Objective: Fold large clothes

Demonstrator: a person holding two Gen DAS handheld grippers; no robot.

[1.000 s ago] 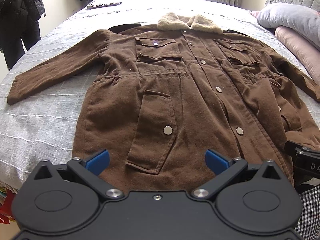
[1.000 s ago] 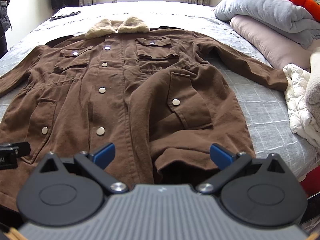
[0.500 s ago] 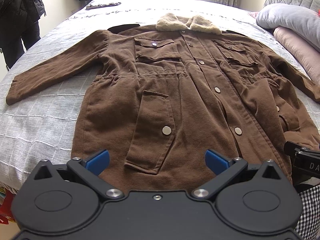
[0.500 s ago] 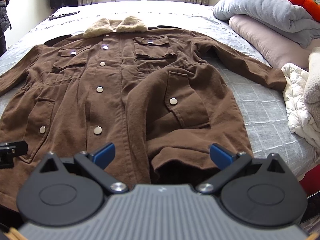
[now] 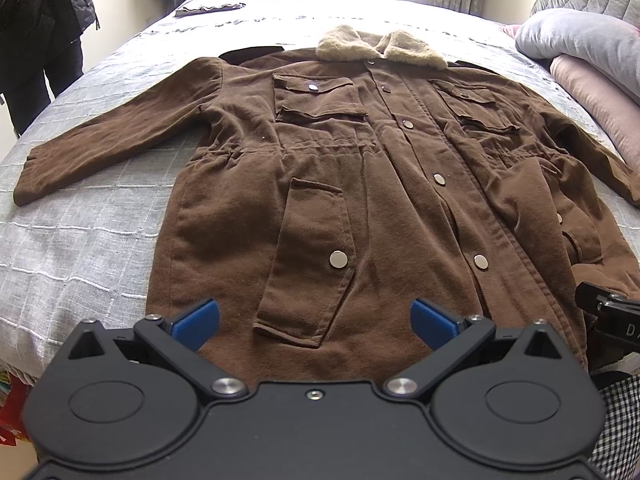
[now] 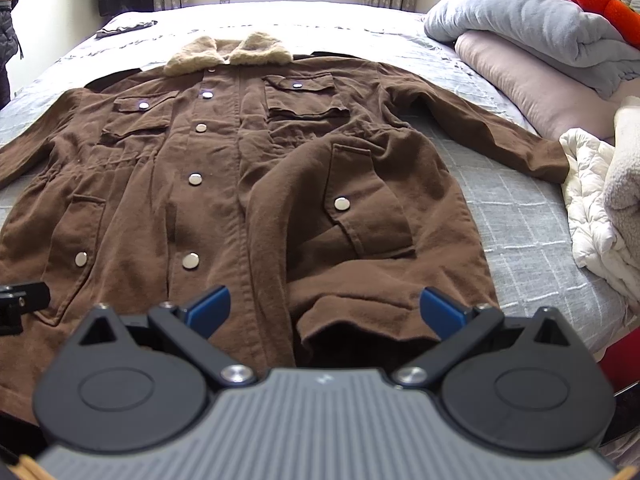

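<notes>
A long brown coat [image 5: 360, 184] with a cream fleece collar [image 5: 380, 46] lies face up on the bed, buttoned, both sleeves spread out. It also shows in the right wrist view [image 6: 224, 184]. Its right hem [image 6: 360, 312] is bunched and lifted. My left gripper [image 5: 314, 318] is open and empty above the left hem. My right gripper [image 6: 324, 308] is open and empty above the right hem. Each gripper shows at the edge of the other's view.
The grey quilted bedspread [image 5: 88, 216] covers the bed. Stacked grey and pink pillows [image 6: 532, 52] lie at the right, with an orange toy [image 6: 600, 0] and a white quilt [image 6: 596, 208]. A person in a dark jacket [image 5: 36, 32] stands at the left. A small dark item [image 5: 208, 8] lies at the far end.
Both views have shifted very slightly over the coat's hem. The coat lies as before and both grippers stay open.
</notes>
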